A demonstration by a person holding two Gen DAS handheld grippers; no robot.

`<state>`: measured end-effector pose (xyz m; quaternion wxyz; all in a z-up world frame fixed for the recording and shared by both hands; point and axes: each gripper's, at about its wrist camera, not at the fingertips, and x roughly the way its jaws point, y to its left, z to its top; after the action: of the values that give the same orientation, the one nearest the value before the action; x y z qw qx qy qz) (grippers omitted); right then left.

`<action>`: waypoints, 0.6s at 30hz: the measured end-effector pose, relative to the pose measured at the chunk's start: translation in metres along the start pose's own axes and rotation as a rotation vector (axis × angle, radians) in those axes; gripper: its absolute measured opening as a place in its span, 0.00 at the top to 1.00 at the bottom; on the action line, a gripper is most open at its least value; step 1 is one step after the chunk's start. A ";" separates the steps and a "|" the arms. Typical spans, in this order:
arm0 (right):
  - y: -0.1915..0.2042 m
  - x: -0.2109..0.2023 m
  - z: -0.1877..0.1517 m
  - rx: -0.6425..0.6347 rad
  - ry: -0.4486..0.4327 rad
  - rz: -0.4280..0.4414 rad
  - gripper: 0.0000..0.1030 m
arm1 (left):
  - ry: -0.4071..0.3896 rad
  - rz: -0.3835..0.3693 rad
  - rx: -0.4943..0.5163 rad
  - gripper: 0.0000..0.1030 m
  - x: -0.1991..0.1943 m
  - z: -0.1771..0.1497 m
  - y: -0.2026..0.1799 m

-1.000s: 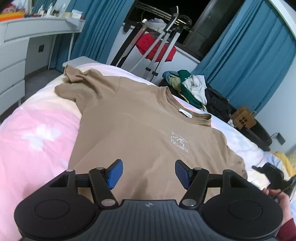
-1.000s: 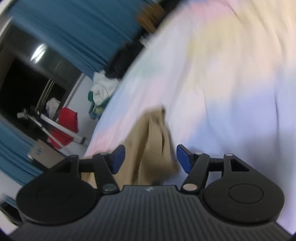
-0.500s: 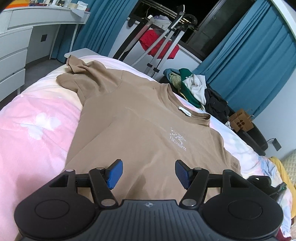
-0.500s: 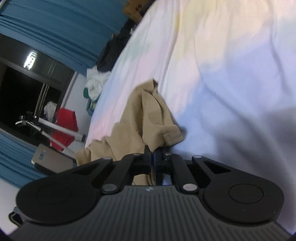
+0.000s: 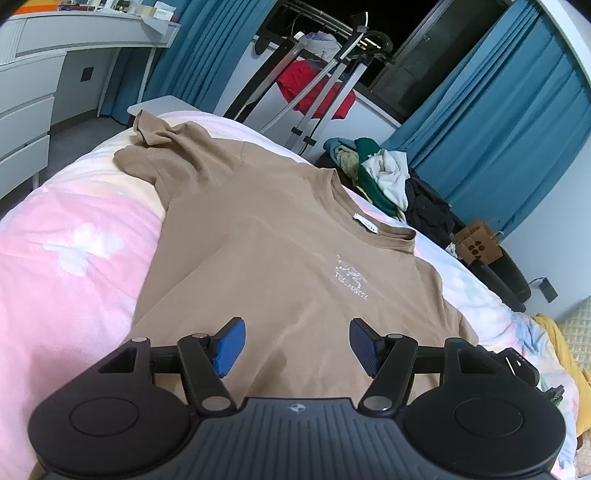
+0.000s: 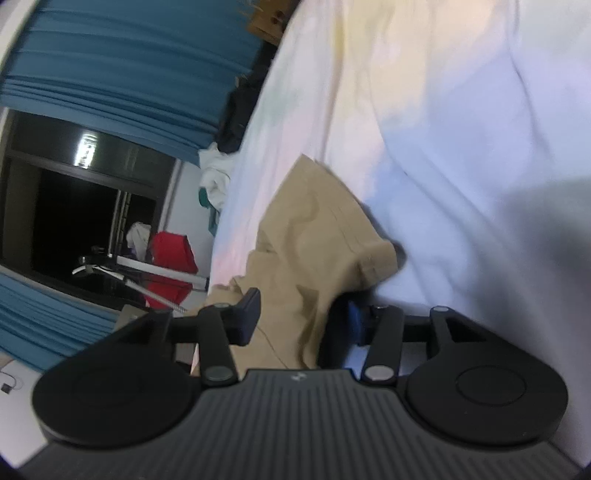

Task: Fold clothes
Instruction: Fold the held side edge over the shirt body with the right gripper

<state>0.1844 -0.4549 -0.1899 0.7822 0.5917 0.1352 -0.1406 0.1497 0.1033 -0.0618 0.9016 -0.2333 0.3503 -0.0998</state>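
Left gripper (image 5: 295,345): jaws wide apart above the shirt (image 5: 280,266), flat cloth ahead.
Right gripper (image 6: 301,319): jaws apart, bunched sleeve (image 6: 325,243) between them.
Bed (image 5: 74,258): bare quilt left of shirt.
Far edge: drying rack (image 5: 325,85), clothes pile (image 5: 376,173).

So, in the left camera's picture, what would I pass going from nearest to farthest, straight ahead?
Left tongs → tan T-shirt lying on the pink quilt → drying rack with a red garment → dark window.
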 end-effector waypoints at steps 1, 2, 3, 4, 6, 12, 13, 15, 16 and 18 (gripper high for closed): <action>0.001 0.004 -0.001 -0.014 -0.013 0.009 0.52 | 0.003 0.003 0.000 0.37 0.001 0.000 0.000; 0.001 0.008 -0.002 -0.027 -0.027 0.017 0.52 | 0.007 0.005 0.000 0.37 0.003 -0.001 0.000; 0.002 0.013 -0.002 -0.039 -0.041 0.028 0.52 | 0.009 0.006 0.001 0.37 0.003 0.000 0.000; 0.002 0.018 -0.002 -0.047 -0.057 0.045 0.51 | 0.009 0.007 0.002 0.37 0.004 0.000 0.001; 0.006 0.031 0.000 -0.084 -0.085 0.058 0.51 | 0.004 0.004 0.001 0.37 0.004 0.002 0.001; 0.030 0.067 0.019 -0.281 -0.154 0.006 0.52 | -0.003 0.029 0.036 0.37 0.019 0.002 0.003; 0.035 0.072 0.021 -0.316 -0.162 -0.023 0.63 | 0.001 0.031 0.037 0.37 0.022 0.003 0.003; 0.045 0.078 0.021 -0.400 -0.171 -0.100 0.95 | 0.003 0.043 0.036 0.37 0.026 0.005 0.004; 0.053 0.077 0.018 -0.460 -0.195 -0.140 0.95 | 0.001 0.054 0.037 0.37 0.026 0.007 0.003; 0.073 0.068 0.010 -0.579 -0.262 -0.199 0.95 | -0.020 0.085 0.058 0.37 0.022 0.010 0.002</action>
<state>0.2755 -0.4501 -0.1485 0.9111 0.3056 0.1250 -0.2466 0.1730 0.1012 -0.0689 0.9147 -0.1931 0.3481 -0.0691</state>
